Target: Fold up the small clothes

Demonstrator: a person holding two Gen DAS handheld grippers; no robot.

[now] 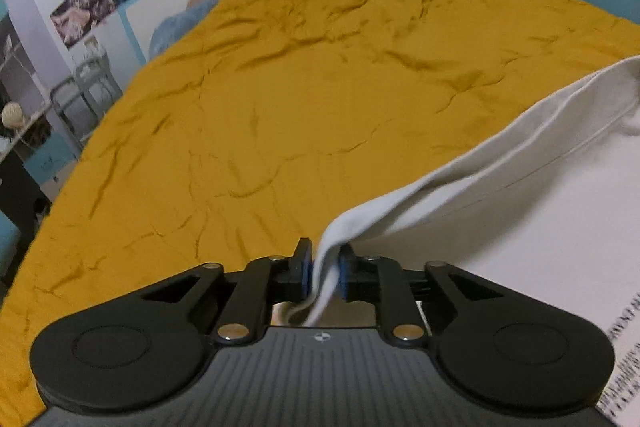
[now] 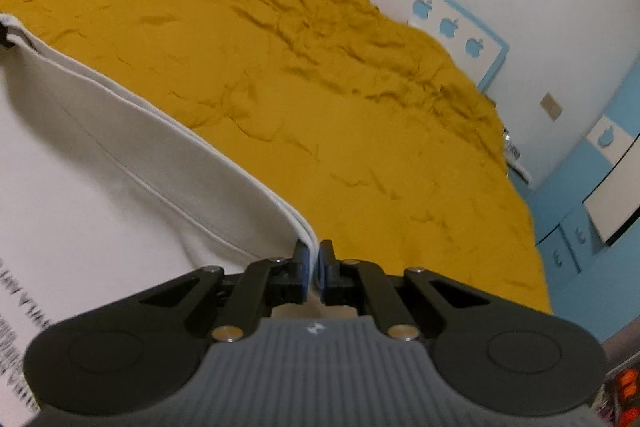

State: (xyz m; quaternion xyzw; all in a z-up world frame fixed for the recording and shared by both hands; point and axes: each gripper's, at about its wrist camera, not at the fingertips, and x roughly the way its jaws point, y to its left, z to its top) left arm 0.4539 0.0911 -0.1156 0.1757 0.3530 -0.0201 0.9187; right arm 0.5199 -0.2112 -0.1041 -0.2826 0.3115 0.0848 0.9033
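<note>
Left wrist view: mustard-yellow bedspread (image 1: 304,83) across most of the frame, posters on the wall at upper left. White T-shirt (image 1: 520,195) filling the lower right, its doubled edge running down to the left gripper (image 1: 326,269); jaws parted a little, cloth hanging between them, firm pinch not discernible.

Right wrist view: same shirt (image 2: 120,179) at left and lower left, bedspread (image 2: 360,99) to its right. Right gripper (image 2: 314,267) at bottom centre, closed tight on the shirt's edge.
</note>
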